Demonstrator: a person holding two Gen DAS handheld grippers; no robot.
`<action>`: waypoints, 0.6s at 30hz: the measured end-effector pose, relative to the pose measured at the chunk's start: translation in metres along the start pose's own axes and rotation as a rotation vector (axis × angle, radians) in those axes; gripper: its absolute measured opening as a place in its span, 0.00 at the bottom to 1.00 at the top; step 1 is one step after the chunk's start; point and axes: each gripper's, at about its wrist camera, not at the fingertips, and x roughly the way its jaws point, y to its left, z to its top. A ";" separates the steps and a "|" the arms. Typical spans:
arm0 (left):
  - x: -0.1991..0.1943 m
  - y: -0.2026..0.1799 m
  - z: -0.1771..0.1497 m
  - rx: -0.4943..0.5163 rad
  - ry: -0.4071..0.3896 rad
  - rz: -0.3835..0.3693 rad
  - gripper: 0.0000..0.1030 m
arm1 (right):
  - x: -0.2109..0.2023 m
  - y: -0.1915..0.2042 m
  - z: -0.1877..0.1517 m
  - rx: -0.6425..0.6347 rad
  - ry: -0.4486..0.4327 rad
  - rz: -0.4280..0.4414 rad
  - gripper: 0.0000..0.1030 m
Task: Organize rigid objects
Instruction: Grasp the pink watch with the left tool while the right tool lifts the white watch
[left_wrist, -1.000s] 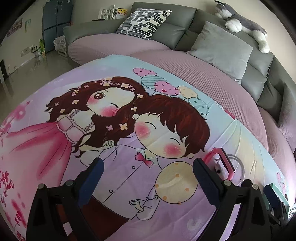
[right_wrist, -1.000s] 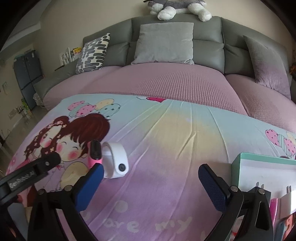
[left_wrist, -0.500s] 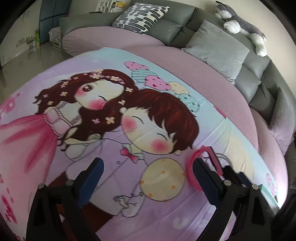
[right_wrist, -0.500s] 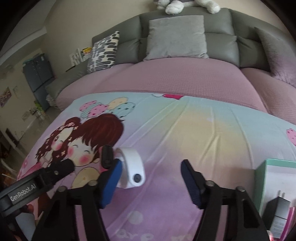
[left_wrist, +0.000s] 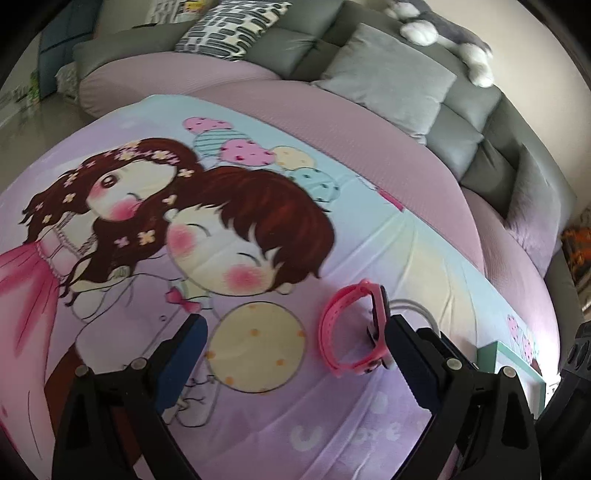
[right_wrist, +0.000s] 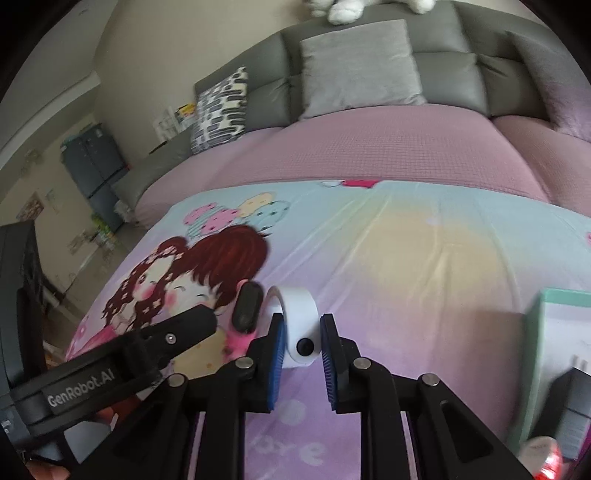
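Note:
A pink watch (left_wrist: 352, 328) with a black face lies on the cartoon bedsheet (left_wrist: 258, 240), just inside my left gripper's right finger. My left gripper (left_wrist: 295, 347) is open and empty above the sheet. In the right wrist view my right gripper (right_wrist: 300, 334) has its blue pads closed around a white band (right_wrist: 299, 325) with a black button, which rests on the sheet. The pink watch's black face (right_wrist: 246, 308) stands just left of the white band. The left gripper's finger (right_wrist: 147, 343) reaches in from the left.
A mint-edged white box (right_wrist: 554, 332) with small items sits at the right; its corner shows in the left wrist view (left_wrist: 517, 362). A grey sofa (right_wrist: 369, 66) with cushions and a plush toy lines the back. A pink cover (right_wrist: 369, 147) lies beyond the sheet.
My right gripper moved left and forward and closed its fingers around the white band. My left gripper shifted so the pink watch now lies between its fingers.

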 end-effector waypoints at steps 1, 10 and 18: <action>0.001 -0.003 0.000 0.008 0.004 -0.005 0.94 | -0.004 -0.004 -0.001 0.007 -0.003 -0.020 0.20; 0.005 -0.022 -0.004 0.054 0.029 -0.032 0.94 | -0.036 -0.027 -0.004 0.036 -0.027 -0.126 0.20; -0.003 -0.013 -0.001 -0.014 0.015 -0.055 0.94 | -0.050 -0.017 -0.008 0.026 -0.031 -0.026 0.20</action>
